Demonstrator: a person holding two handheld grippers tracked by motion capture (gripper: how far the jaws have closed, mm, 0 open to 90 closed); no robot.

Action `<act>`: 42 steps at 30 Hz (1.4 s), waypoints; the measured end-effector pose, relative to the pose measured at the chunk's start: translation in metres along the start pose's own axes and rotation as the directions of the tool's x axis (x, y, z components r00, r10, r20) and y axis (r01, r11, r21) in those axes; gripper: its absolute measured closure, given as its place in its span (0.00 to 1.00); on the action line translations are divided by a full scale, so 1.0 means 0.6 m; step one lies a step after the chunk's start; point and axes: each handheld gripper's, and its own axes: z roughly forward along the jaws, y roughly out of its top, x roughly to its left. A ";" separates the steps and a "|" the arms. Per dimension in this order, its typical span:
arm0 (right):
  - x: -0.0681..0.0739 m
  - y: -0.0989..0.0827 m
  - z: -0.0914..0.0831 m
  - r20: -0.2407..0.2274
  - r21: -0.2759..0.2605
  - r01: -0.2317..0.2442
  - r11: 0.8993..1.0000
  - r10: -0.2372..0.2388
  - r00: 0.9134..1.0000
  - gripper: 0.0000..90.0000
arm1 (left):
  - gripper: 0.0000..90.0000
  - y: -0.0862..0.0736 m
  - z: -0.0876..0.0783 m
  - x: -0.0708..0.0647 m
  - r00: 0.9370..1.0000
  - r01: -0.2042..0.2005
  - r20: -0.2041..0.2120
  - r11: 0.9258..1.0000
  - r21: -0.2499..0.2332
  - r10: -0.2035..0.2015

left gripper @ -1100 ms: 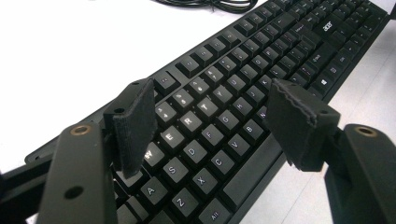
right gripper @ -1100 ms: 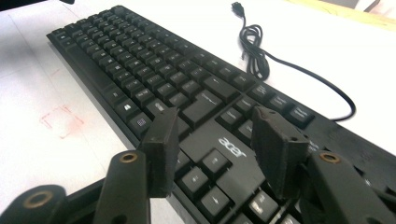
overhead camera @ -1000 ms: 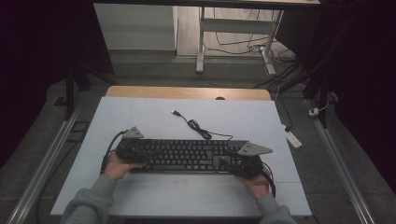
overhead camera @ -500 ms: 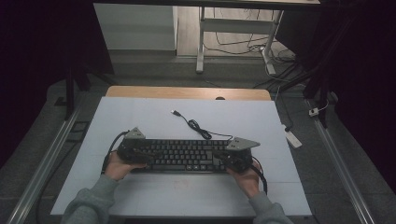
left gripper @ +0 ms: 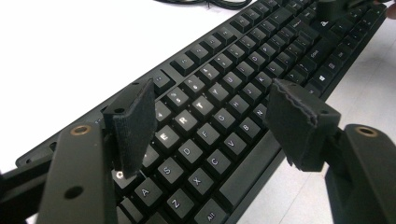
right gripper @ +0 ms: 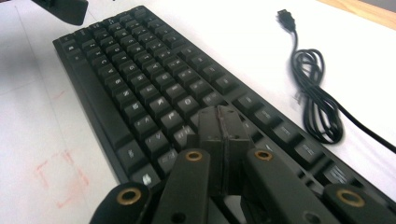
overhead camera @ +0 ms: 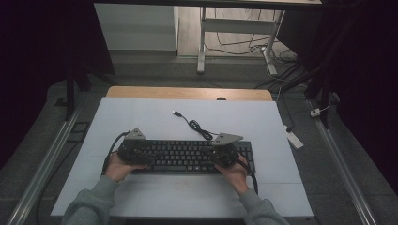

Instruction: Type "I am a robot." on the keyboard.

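Keyboard near the table's front edge looks rigid and light; best gripped at its ends. Left gripper jaws apart, right gripper jaws together, empty.

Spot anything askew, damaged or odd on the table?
Mostly tidy. The keyboard lies square on the white table, its cable loosely coiled, plug unconnected. One oddity: faint red marks on the tabletop beside the keyboard in the right gripper view.
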 end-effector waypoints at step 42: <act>0.021 0.031 0.100 -0.039 0.084 0.048 0.995 -0.045 0.998 0.99 | 0.37 -0.001 -0.004 0.002 1.000 -0.005 -0.008 1.000 -0.009 0.005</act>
